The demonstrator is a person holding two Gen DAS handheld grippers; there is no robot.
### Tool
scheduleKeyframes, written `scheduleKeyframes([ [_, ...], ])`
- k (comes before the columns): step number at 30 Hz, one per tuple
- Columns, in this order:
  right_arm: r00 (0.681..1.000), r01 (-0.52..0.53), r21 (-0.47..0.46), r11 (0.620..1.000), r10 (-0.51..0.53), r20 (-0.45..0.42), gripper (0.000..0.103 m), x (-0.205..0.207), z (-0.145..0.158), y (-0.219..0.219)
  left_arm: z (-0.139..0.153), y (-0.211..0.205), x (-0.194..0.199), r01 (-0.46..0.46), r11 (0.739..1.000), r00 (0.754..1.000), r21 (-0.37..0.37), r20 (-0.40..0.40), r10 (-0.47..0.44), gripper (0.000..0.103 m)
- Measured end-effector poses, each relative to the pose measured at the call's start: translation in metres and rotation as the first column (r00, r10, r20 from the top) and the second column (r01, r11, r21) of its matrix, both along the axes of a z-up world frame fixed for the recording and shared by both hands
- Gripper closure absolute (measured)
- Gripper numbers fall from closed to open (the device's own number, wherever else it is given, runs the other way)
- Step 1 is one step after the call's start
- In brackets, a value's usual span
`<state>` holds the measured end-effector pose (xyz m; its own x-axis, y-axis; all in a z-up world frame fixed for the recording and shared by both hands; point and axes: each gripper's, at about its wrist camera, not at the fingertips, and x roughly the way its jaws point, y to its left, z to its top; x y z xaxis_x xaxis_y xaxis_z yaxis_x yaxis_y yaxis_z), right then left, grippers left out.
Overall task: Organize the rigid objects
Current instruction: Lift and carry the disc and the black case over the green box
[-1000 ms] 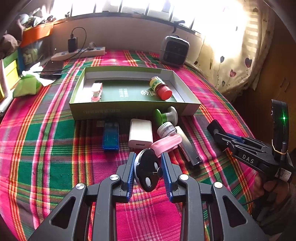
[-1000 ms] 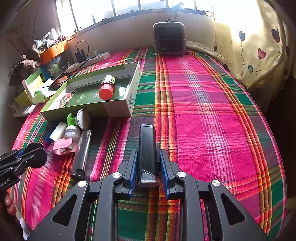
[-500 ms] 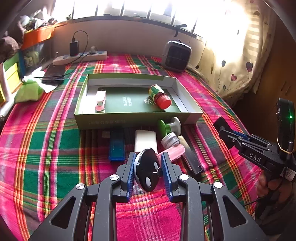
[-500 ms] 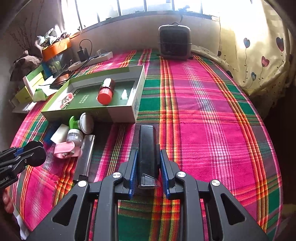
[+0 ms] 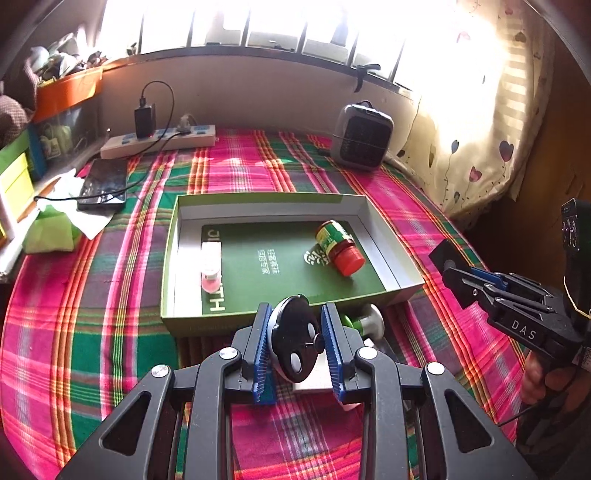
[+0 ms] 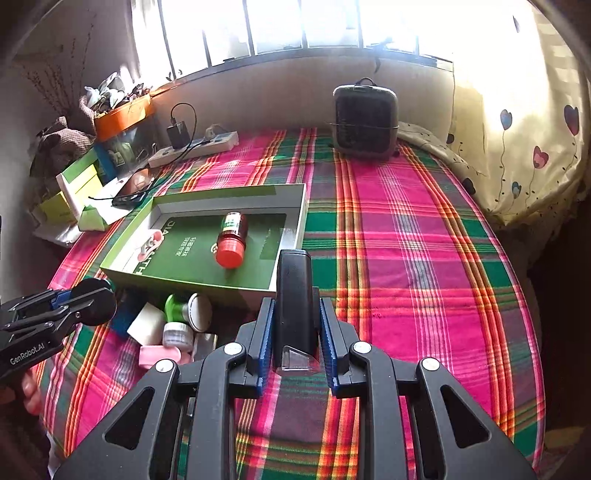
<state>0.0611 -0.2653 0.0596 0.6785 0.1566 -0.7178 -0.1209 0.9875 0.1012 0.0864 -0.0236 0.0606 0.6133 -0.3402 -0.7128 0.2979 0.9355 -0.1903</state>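
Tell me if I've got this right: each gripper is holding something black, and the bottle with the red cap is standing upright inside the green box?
Nearly. The bottle isn't standing upright; it lies on its side on the floor of the green box, as the left wrist view shows. The rest holds: the left gripper grips a round black disc, and the right gripper grips a long black case.

Harsh daylight is blown out at the barred window [image 5: 258, 26]; fisheye edges are bent and darkened.
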Motion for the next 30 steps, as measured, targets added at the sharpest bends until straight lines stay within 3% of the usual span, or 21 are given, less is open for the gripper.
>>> scheduleKeyframes([
  [18,0.999,-0.033,-0.014,0.999,0.032,-0.033,0.078,0.071,-0.001,0.026,-0.012,-0.011,0.078,0.017,1.000,0.999,0.021,-0.041,-0.016,0.077],
  [30,0.996,-0.049,-0.016,0.999,0.048,-0.077,0.078,0.104,-0.016,0.032,-0.030,-0.022,0.105,0.024,0.999,0.996,0.030,-0.081,-0.021,0.077],
])
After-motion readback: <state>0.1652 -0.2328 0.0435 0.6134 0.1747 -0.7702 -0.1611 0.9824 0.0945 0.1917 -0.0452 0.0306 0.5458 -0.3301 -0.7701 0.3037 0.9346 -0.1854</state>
